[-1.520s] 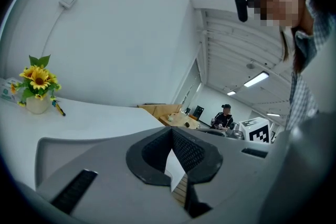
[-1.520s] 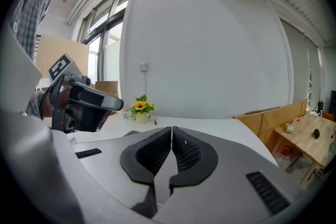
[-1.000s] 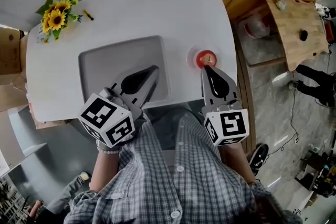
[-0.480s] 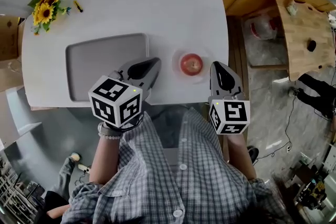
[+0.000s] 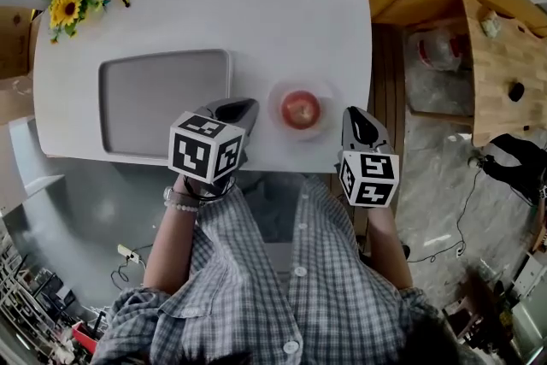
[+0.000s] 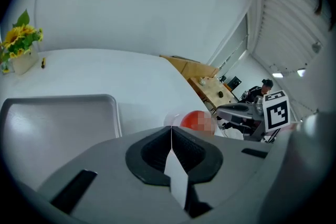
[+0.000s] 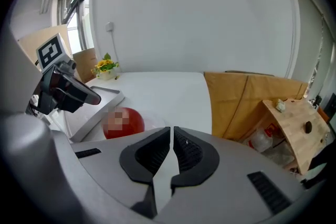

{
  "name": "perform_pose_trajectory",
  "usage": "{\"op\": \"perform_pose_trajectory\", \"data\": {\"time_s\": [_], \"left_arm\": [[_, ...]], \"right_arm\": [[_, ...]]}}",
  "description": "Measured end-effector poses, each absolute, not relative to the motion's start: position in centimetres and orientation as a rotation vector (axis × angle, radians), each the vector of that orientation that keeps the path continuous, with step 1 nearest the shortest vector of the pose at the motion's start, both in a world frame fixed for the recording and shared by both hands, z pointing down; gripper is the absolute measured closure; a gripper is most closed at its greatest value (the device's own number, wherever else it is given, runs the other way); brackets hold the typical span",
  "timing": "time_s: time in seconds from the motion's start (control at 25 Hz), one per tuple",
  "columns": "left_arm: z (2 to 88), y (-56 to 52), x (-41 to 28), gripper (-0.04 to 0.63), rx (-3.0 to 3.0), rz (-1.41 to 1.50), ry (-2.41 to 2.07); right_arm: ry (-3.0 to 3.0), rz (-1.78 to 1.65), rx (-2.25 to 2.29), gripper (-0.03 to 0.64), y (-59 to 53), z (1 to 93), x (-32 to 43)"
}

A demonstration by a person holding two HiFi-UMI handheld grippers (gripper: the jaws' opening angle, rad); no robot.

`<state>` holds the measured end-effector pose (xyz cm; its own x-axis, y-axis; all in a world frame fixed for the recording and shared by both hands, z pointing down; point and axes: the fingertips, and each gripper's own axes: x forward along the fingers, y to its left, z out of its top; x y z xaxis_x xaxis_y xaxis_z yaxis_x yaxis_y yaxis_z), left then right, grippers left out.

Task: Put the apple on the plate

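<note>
Spanning the view, the white surface [image 5: 256, 4] carries a grey tray [image 5: 162, 98]. Near its front edge, left tongs [image 5: 248, 105] and right tongs [image 5: 355, 114], both closed and empty, flank the clear plate [image 5: 278, 97], where the red apple [image 5: 300, 109] sits.

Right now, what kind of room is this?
Probably a workshop or lab, not a home kitchen. A bare white table stands beside wooden boards with holes cut in them, and cluttered shelves stand nearby.
</note>
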<state>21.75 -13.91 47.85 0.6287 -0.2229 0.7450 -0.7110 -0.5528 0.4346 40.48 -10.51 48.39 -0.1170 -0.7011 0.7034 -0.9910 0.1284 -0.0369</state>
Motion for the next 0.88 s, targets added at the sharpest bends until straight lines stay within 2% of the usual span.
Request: {"op": "perform_pose_trajectory", "data": {"time_s": [0.36,0.6,0.88], "left_arm": [[51.5,-12.8,22.1,0.583,1.963,0.808,-0.726],[53.3,-12.5,22.1,0.583,1.927,0.859,-0.731],[53.5,-12.4,23.0,0.573,1.916,0.839,-0.725]], "right_arm": [[-1.887,1.075,1.604,0.591,-10.5,51.8,39.3],[-1.899,1.06,1.506,0.525,-10.4,53.0,38.3],[-1.897,1.123,1.439,0.512,-9.8,53.9,37.7]]}}
